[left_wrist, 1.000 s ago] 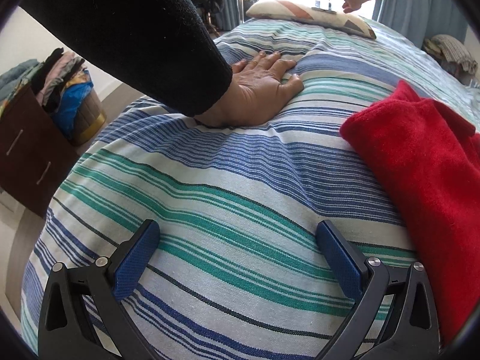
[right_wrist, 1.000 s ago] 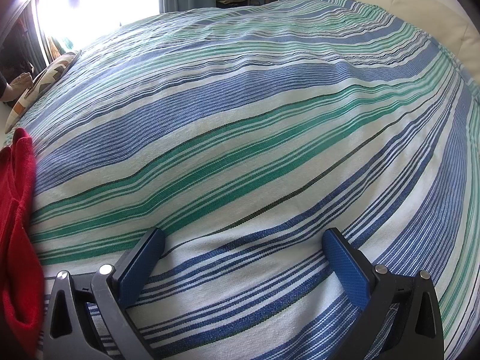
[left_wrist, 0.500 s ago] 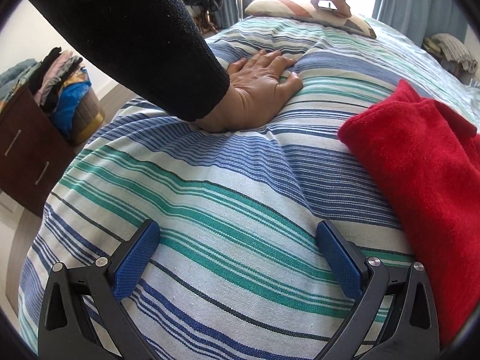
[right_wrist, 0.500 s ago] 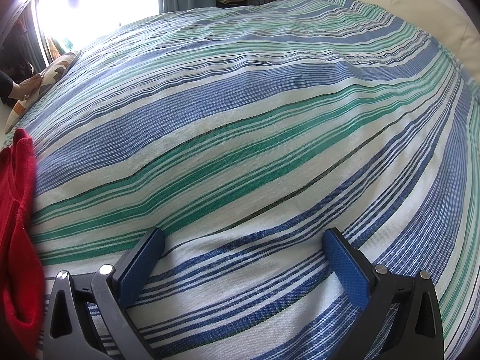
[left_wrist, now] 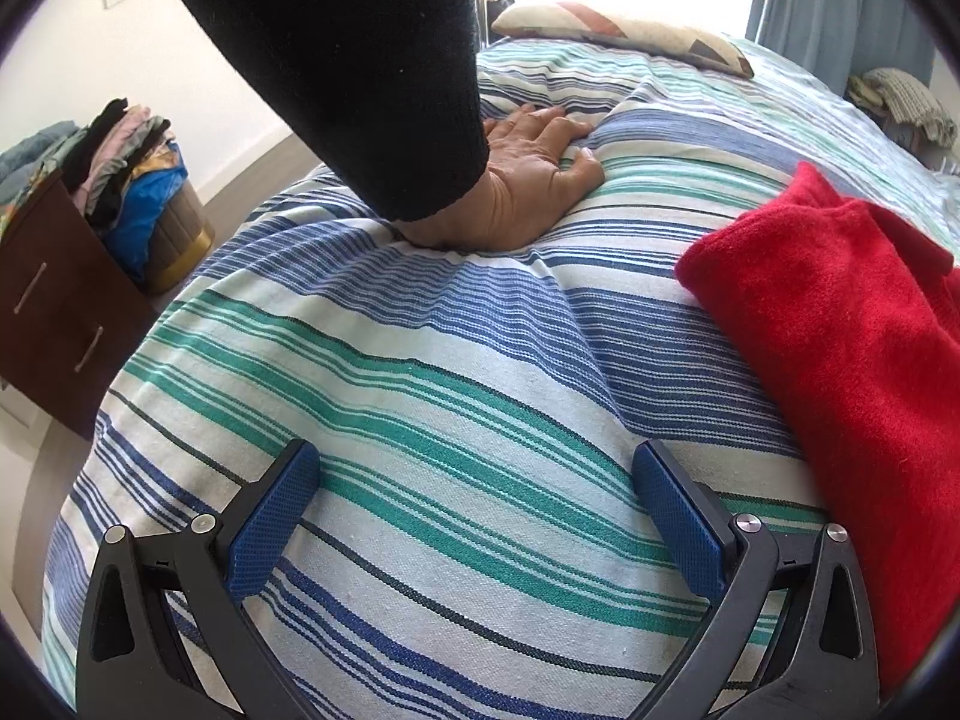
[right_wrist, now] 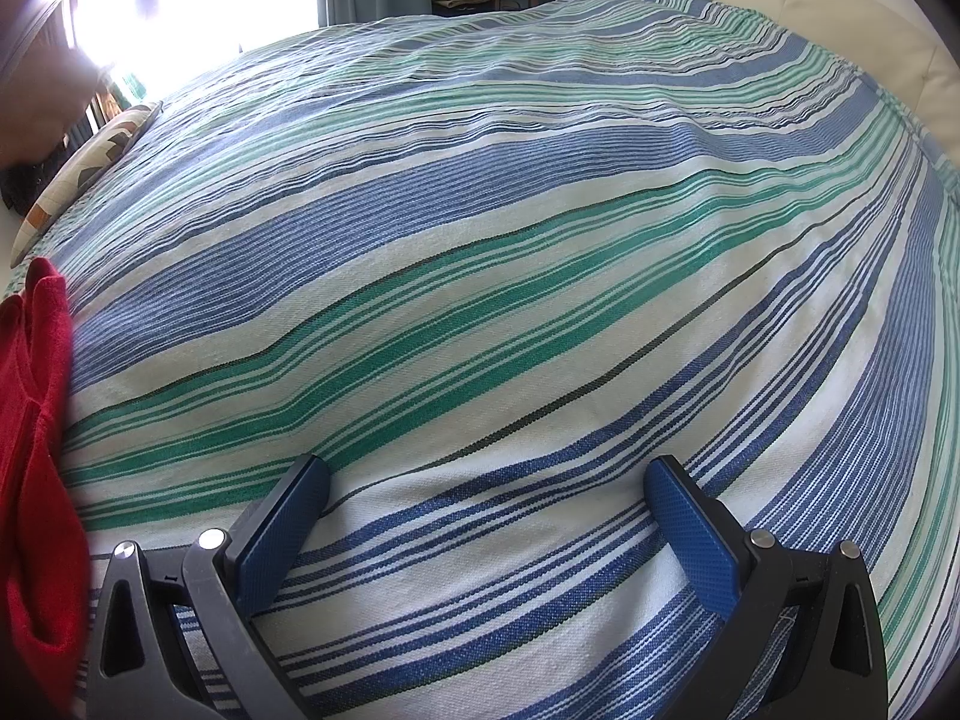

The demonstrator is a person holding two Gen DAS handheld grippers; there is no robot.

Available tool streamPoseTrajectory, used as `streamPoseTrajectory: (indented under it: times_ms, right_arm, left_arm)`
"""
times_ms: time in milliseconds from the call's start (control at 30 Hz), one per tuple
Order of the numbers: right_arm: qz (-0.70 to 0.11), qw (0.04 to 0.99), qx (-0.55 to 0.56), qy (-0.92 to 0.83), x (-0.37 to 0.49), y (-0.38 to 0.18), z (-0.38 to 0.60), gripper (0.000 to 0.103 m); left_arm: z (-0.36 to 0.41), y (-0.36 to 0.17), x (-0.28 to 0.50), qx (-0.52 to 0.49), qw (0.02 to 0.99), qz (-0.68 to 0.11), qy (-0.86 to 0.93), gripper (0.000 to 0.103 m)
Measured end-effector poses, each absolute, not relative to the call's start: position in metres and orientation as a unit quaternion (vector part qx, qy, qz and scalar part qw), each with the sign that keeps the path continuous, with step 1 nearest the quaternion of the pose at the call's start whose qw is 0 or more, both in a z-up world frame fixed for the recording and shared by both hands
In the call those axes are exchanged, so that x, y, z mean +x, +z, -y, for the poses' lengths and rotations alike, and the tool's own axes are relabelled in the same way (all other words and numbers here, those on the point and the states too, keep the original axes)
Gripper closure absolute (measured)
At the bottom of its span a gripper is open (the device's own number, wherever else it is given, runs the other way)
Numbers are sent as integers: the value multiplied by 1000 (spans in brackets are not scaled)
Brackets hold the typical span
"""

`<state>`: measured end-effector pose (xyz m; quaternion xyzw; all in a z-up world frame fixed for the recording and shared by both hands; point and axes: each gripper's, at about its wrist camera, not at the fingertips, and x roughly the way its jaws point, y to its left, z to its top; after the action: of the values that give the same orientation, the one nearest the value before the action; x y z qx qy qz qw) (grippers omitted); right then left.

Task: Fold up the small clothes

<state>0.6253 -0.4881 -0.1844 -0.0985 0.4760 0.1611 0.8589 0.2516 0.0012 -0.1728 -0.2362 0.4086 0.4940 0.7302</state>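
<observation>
Underneath, a striped bedspread [left_wrist: 456, 396] — pillow [left_wrist: 624, 36] at its far edge.

Bedroom in a home.
Wide bed [right_wrist: 540, 276] under a blue, green and white striped cover, patterned pillow [left_wrist: 624, 36] at its edge, curtains [left_wrist: 840, 6] by a bright window, dark wooden drawers [left_wrist: 54, 300] and a basket [left_wrist: 174, 234] heaped with clothes alongside.
</observation>
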Motion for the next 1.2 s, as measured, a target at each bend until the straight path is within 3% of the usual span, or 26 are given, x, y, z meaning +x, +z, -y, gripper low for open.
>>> streamPoseTrajectory:
  times_ms: [1200]
  right_arm:
    - [-476, 859, -98, 162, 626, -184, 488, 0]
  left_arm:
    - [1, -174, 246, -248, 734, -397, 493, 0]
